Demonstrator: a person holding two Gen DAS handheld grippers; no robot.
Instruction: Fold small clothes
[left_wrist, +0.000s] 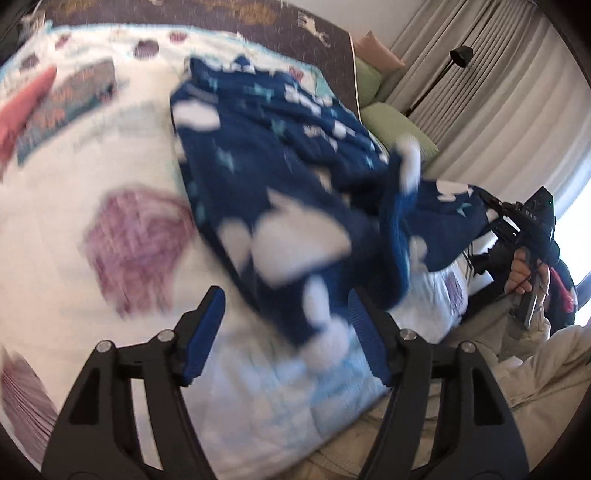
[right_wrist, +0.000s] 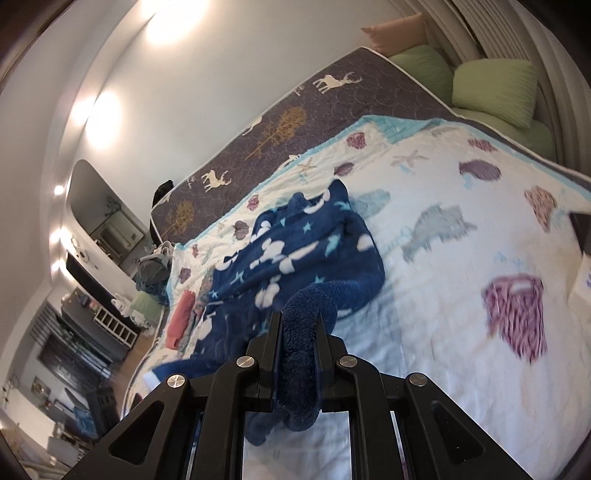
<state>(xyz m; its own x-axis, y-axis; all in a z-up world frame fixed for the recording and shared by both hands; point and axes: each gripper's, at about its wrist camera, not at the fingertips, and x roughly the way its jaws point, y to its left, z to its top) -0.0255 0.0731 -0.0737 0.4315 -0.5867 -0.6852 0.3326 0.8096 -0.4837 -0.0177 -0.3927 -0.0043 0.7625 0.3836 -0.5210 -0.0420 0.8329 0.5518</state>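
- The white quilt (right_wrist: 461, 229) with sea animals covers the bed; everything else lies on it or above it.
- The navy garment (right_wrist: 295, 251) with white clouds and stars lies crumpled on the quilt's middle.
- The right gripper (right_wrist: 298, 325), just above the quilt, is clamped on a thick fold of the garment.
- The left gripper (left_wrist: 286, 325) stands wide apart above the quilt, gripping nothing; the garment's hem lies between its fingers.

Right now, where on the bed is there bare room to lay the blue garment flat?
Free: the white quilt right of the blue garment, out toward the green pillows in the right wrist view. Crowded: the quilt's left edge, where the folded pile lies beside the garment. The right hand-held gripper grips the garment; the left hand-held gripper is open.
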